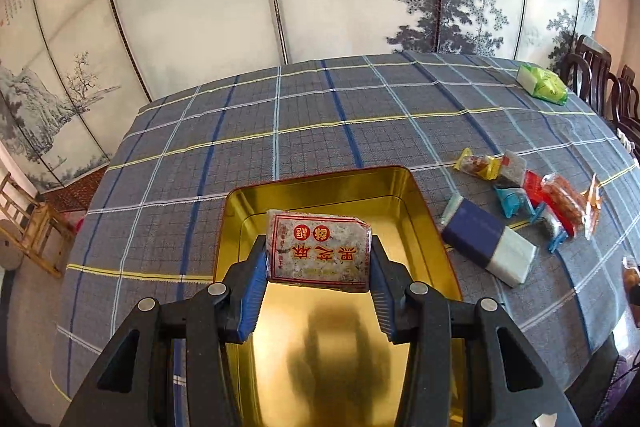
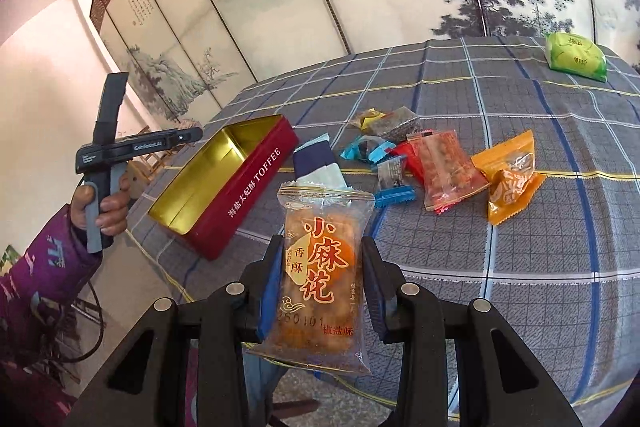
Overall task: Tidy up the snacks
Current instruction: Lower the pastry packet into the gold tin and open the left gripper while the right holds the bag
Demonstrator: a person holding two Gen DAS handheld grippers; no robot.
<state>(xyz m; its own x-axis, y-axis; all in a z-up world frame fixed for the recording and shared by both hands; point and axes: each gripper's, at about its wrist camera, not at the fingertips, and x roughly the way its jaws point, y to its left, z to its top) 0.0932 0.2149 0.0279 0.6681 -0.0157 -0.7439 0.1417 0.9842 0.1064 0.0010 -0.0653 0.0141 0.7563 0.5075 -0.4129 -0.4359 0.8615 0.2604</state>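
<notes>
My left gripper (image 1: 319, 259) is shut on a grey sesame-cake packet (image 1: 320, 253) with red print, held above the open red tin (image 1: 434, 227) with its gold inside. The tin also shows in the right wrist view (image 2: 244, 187), lettered TOFFEE. My right gripper (image 2: 319, 259) is shut on a clear packet of fried dough twists (image 2: 320, 275), held upright above the table's near edge. Loose snacks lie to the right of the tin: a navy-and-white packet (image 1: 486, 243), red and blue packets (image 1: 532, 199), an orange packet (image 2: 510, 179).
A green packet (image 1: 542, 85) lies at the far right of the checked tablecloth (image 1: 320, 115); it also shows in the right wrist view (image 2: 576, 57). A painted folding screen stands behind the table. Dark chairs (image 1: 600, 75) stand at the right, a wooden chair (image 1: 28, 223) at the left.
</notes>
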